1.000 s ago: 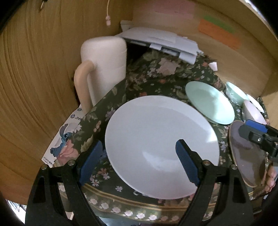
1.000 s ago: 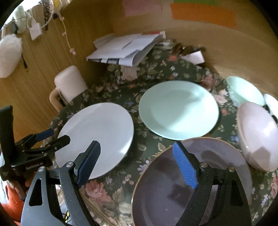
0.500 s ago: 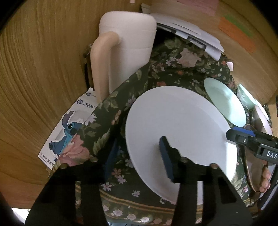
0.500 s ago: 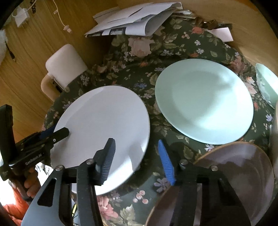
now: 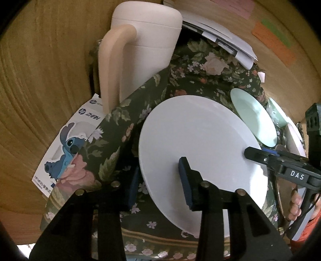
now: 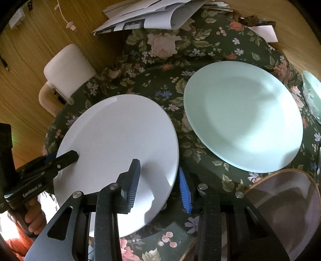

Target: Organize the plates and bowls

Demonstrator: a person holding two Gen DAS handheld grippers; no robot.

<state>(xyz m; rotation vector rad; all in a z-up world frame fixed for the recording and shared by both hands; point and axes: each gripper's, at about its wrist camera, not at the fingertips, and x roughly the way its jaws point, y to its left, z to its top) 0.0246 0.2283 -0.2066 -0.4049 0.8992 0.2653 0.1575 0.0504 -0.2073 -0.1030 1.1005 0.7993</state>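
A white plate (image 5: 200, 144) lies on the floral tablecloth; it also shows in the right wrist view (image 6: 118, 144). My left gripper (image 5: 158, 180) straddles its left rim, one finger over the plate, one beyond the edge, jaws still apart. My right gripper (image 6: 160, 180) straddles its right rim the same way, jaws apart. A mint plate (image 6: 242, 114) lies to the right, apart from the white one. A mauve gold-rimmed plate (image 6: 280, 202) lies at the near right. A mint bowl (image 6: 313, 92) sits at the far right edge.
A cream jug (image 5: 144, 48) with a handle stands at the table's back left. Papers (image 6: 152, 14) are piled at the back against the wood wall. A Stitch box (image 5: 66, 152) lies partly under the tablecloth at the left edge.
Both grippers moved in and down onto the white plate's opposite rims. The right gripper left the mauve plate and shifted left. Both jaws narrowed around the rim.
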